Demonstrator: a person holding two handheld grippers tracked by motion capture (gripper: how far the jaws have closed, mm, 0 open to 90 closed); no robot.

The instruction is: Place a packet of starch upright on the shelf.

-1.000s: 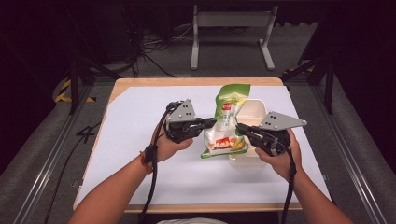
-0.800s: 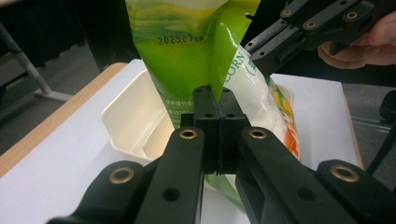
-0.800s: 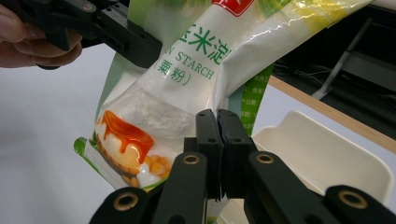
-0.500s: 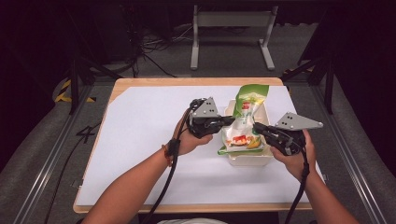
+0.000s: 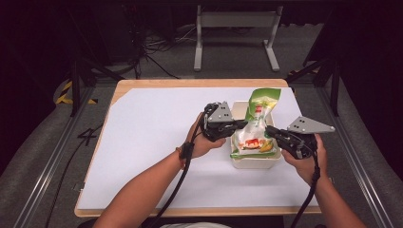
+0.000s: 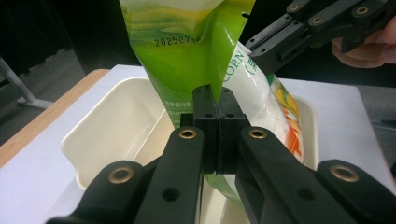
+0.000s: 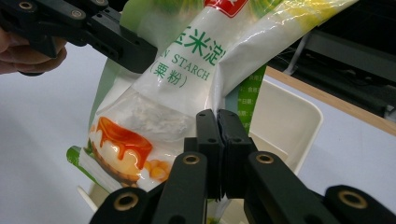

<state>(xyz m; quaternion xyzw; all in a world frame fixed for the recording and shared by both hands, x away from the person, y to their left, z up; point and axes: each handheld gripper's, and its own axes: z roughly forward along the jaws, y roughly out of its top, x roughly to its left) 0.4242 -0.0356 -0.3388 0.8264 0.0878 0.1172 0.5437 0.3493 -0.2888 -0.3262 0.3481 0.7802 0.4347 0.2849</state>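
Right now your left gripper (image 5: 237, 126) and right gripper (image 5: 270, 131) each have their jaws pinching an edge of the corn starch bag (image 5: 254, 128), held upright over the cream tub (image 5: 252, 161) on the white surface (image 5: 152, 142).

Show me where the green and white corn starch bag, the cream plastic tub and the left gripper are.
Green and white corn starch bag (image 5: 256, 124): high view, middle of its front.
Cream plastic tub (image 5: 254, 163): high view, its near wall.
Left gripper (image 6: 217, 105): left gripper view, where its closed tips pinch the bag's edge.
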